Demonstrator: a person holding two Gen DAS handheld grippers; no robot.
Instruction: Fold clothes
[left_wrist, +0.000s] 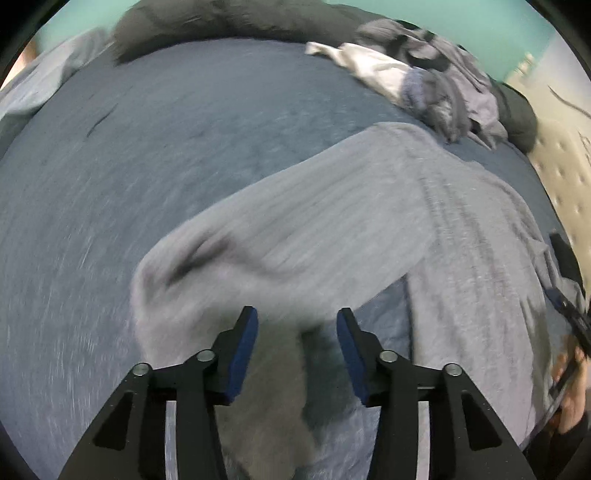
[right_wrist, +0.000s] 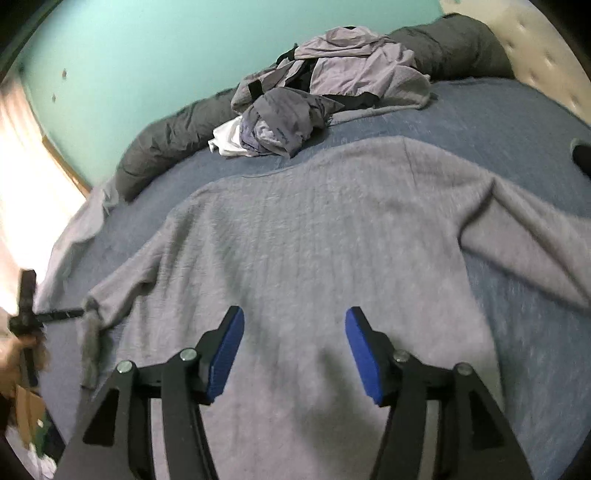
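- Blue-padded fingers of the left gripper (left_wrist: 297, 325) stand apart, nothing clamped; a sleeve end of the grey sweater (left_wrist: 332, 229) lies loose between and below them.
- Left wrist view is motion-blurred; whether the pads brush the sleeve cannot be told.
- Right gripper (right_wrist: 294, 325) also has its jaws apart, hanging over the sweater's body, holding nothing.
- Grey sweater (right_wrist: 314, 236) lies spread flat on the blue bedspread (right_wrist: 498, 122), ribbed knit, one sleeve out to each side of the right wrist view.
- Left sleeve in that view ends near the bed's edge, close to the other gripper's black frame and the hand (right_wrist: 14, 350) holding it.
- Pile of clothes (right_wrist: 332, 88), grey, lilac and black with a white piece at its near edge, sits at the far side of the bed, apart from the sweater.
- Dark grey bolster (right_wrist: 166, 144) runs along the far edge of the bed, under and behind the pile.
- Teal wall (right_wrist: 147, 55) behind; cream tufted headboard (right_wrist: 535, 48) at the upper right.
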